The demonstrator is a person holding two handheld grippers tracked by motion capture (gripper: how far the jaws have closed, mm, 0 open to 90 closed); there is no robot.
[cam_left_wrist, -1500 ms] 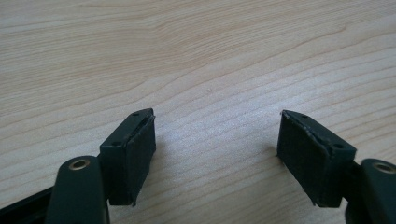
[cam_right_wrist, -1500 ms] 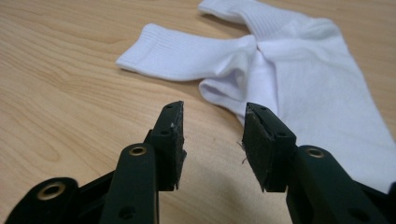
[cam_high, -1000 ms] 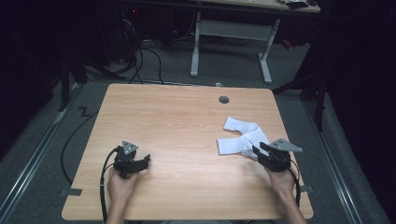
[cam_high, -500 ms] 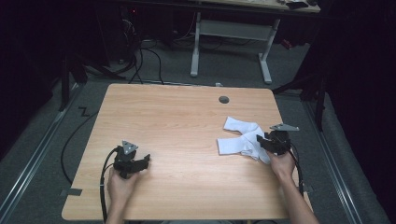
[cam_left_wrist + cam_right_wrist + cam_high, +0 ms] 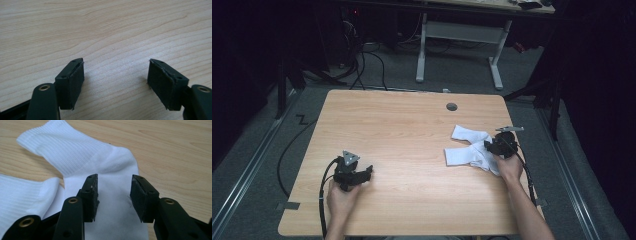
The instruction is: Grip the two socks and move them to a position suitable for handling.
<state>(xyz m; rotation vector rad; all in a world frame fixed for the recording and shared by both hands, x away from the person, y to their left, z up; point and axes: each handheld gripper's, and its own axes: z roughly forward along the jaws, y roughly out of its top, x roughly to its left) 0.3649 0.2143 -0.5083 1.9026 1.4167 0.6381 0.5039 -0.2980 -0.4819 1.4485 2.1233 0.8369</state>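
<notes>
Two white socks lie crossed on the right side of the wooden table (image 5: 402, 125): one sock (image 5: 464, 134) farther back, the other sock (image 5: 460, 156) nearer the front. My right gripper (image 5: 490, 146) rests at their right end, open. In the right gripper view its jaws (image 5: 113, 192) straddle the foot of the upper sock (image 5: 82, 155), which lies flat between the pads with nothing pinched; the second sock (image 5: 22, 195) is at the left. My left gripper (image 5: 367, 172) sits at the front left, open; its pads (image 5: 115, 75) stand wide over bare wood.
A round cable hole (image 5: 452, 106) is near the table's back edge. Behind the table stands another desk on white legs (image 5: 422, 50), with cables on the dark floor (image 5: 357, 60). The table's right edge runs close to my right hand.
My right gripper has moved away from the front edge and slightly left, coming down onto the socks. The left gripper has stayed where it was.
</notes>
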